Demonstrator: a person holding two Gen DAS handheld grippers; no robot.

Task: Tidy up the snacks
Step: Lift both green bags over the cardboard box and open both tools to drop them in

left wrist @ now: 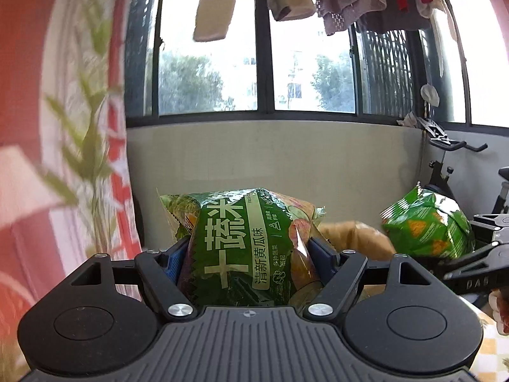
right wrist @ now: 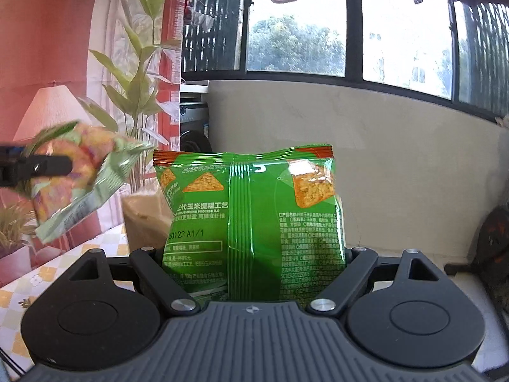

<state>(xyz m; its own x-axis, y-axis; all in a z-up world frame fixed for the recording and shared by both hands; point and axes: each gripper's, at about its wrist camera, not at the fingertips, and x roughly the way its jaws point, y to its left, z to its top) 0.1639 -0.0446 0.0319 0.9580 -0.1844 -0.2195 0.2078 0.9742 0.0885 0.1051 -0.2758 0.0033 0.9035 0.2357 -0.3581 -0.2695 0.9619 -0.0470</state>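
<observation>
Left gripper (left wrist: 248, 254) and right gripper (right wrist: 254, 254) both raised, jaws each clamped on something.

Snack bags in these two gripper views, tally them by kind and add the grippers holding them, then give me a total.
Vegetable crisp bag, dark green with white lettering, in the left gripper: 1
Corn chip bag, bright green with triangle chips, in the right gripper: 1
Grippers: 2
Total: 2 snack bags, 2 grippers, 4 things.

Two snack bags (left wrist: 245, 248) (right wrist: 254, 222) side by side
</observation>
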